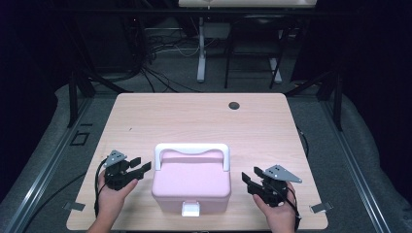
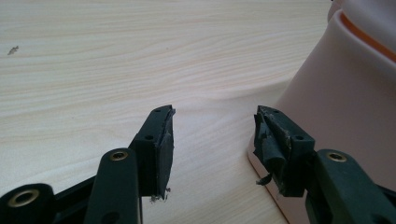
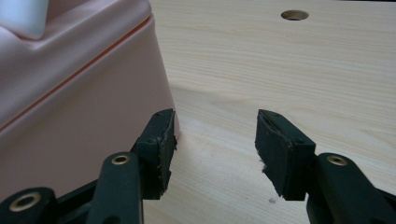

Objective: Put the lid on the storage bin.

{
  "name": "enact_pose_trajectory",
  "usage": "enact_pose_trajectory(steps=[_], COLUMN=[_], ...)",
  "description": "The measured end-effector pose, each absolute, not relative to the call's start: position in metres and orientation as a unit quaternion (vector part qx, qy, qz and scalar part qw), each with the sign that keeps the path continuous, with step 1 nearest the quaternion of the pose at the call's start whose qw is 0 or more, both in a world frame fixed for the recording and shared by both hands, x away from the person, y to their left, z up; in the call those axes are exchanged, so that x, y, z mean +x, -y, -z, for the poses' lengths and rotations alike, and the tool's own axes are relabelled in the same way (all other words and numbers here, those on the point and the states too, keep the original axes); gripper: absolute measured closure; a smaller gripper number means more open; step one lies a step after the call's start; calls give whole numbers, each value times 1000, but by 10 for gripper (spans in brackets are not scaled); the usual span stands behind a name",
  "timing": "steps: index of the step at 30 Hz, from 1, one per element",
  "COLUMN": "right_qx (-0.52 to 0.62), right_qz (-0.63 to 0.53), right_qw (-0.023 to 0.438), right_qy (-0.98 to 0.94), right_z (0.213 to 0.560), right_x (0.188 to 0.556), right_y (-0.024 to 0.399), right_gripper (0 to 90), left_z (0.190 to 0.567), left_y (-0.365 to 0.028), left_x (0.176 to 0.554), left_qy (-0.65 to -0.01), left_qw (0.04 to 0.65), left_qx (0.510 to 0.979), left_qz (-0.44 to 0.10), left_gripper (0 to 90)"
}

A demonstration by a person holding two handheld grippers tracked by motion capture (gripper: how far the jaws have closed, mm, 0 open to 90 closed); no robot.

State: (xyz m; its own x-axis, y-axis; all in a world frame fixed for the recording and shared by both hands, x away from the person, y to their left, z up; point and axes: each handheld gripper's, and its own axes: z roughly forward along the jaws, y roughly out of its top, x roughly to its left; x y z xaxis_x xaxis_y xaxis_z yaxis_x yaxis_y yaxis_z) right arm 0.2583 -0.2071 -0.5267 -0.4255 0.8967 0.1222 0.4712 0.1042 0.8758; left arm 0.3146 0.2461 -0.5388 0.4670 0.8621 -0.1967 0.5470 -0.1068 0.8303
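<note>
A pink plastic box [image 1: 190,183] with a white handle [image 1: 191,149] folded back and a white front latch [image 1: 191,209] sits closed near the front edge of the table. My left gripper [image 1: 141,167] stands open just left of the box, nothing between its jaws. In the left gripper view [image 2: 214,137] the box wall [image 2: 345,107] rises at the right, close to the right jaw. My right gripper [image 1: 248,178] is open to the right of the box. In the right gripper view [image 3: 215,140] the box side [image 3: 79,93] stands beside the left jaw.
The light wooden table [image 1: 194,116] has a round cable hole [image 1: 234,105] at the back right, seen as the hole [image 3: 294,15] in the right gripper view. Dark floor, cables and another table's legs [image 1: 201,53] lie beyond.
</note>
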Motion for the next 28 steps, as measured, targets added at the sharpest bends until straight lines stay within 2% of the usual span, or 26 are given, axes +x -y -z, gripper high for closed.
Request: enact_pose_trajectory(steps=[28], right_qx=[491], right_qz=[-450], right_qw=[215], right_qy=[-714], right_z=[542], right_x=[266], right_y=[206], right_gripper=[467], left_z=[552], left_y=[-243], left_x=[314], left_qy=[-485], left_qw=[445], left_qx=[736], left_qz=[-159], left_gripper=[459])
